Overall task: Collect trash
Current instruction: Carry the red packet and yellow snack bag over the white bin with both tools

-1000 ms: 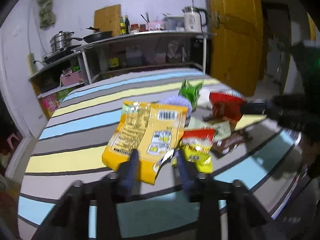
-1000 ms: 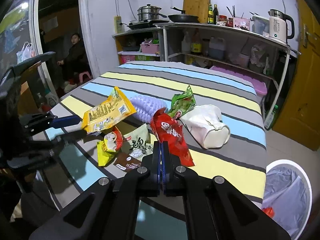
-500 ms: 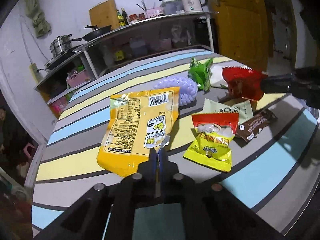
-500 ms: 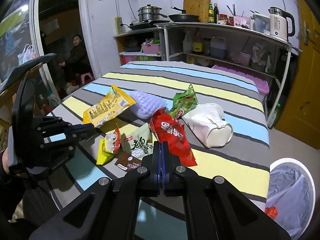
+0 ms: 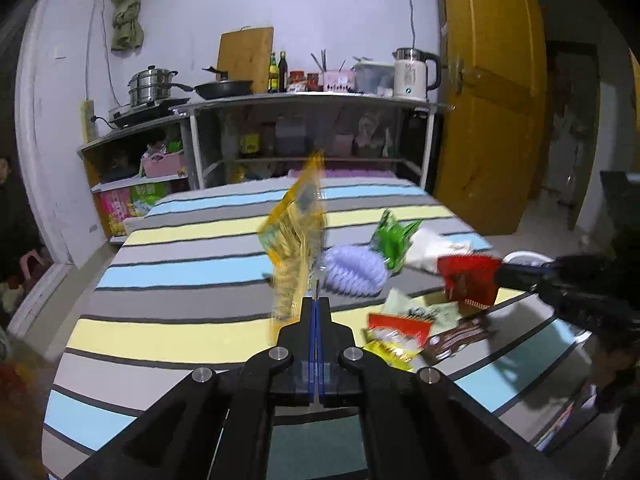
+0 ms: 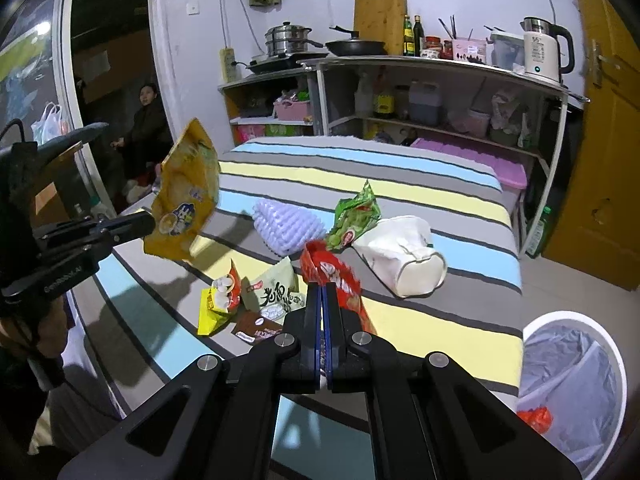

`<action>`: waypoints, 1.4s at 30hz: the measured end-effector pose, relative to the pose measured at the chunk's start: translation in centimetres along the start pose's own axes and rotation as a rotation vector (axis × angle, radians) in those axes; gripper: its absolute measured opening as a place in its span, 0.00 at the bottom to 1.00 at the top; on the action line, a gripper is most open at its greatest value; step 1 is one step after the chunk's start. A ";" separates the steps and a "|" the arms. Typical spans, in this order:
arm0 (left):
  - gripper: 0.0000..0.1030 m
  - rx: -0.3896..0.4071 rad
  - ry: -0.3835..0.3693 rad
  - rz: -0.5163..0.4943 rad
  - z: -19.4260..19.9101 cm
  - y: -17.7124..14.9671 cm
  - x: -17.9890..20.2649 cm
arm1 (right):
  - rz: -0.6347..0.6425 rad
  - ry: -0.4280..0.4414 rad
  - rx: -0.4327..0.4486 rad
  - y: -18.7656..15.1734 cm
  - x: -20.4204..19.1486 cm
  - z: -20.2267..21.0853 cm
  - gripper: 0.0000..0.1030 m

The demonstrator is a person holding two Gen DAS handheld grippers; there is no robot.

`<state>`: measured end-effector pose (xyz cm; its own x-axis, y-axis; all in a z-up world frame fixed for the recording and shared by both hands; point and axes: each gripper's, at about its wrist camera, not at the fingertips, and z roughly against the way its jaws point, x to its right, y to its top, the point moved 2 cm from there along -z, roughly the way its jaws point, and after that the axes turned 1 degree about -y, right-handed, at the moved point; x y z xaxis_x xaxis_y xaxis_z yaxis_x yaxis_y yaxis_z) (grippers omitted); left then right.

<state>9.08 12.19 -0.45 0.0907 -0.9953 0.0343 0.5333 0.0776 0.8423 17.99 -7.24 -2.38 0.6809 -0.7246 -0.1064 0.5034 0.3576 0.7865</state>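
My left gripper (image 5: 316, 300) is shut on a yellow snack bag (image 5: 296, 236) and holds it upright above the striped table; the bag also shows in the right wrist view (image 6: 186, 196), with the left gripper (image 6: 148, 222) at its lower edge. My right gripper (image 6: 323, 286) is shut on a red snack wrapper (image 6: 334, 276), lifted just off the table; it shows in the left wrist view (image 5: 468, 280) too. On the table lie a green wrapper (image 6: 356, 216), a yellow-red packet (image 6: 220, 304), a pale green packet (image 6: 276, 290) and a brown wrapper (image 6: 256, 326).
A white bin (image 6: 576, 384) with a grey liner stands on the floor at the table's right, a red piece inside. A purple foam net (image 6: 286, 226) and a white pouch (image 6: 404, 256) lie on the striped table (image 6: 440, 320). Kitchen shelves (image 6: 440, 80) stand behind. A person (image 6: 146, 128) sits at left.
My left gripper closed on the yellow bag and lifted it off the table until it stands upright. My right gripper kept its hold on the red wrapper and raised it slightly.
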 end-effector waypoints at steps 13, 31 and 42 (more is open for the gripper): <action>0.00 0.058 -0.077 -0.041 1.9 2.3 4.4 | -0.020 -0.018 0.043 0.3 0.6 2.9 0.00; 0.00 0.016 -0.075 -0.041 1.2 1.4 4.0 | -0.066 0.102 -0.197 -2.9 1.8 -4.1 0.54; 0.00 0.013 -0.079 -0.049 0.7 1.5 4.5 | -0.030 0.077 -0.145 -2.4 1.6 -2.9 0.12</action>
<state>9.65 7.82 1.35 -0.0023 -0.9994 0.0346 0.5246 0.0283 0.8509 19.37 -7.54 -6.16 0.7002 -0.6911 -0.1792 0.5920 0.4218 0.6867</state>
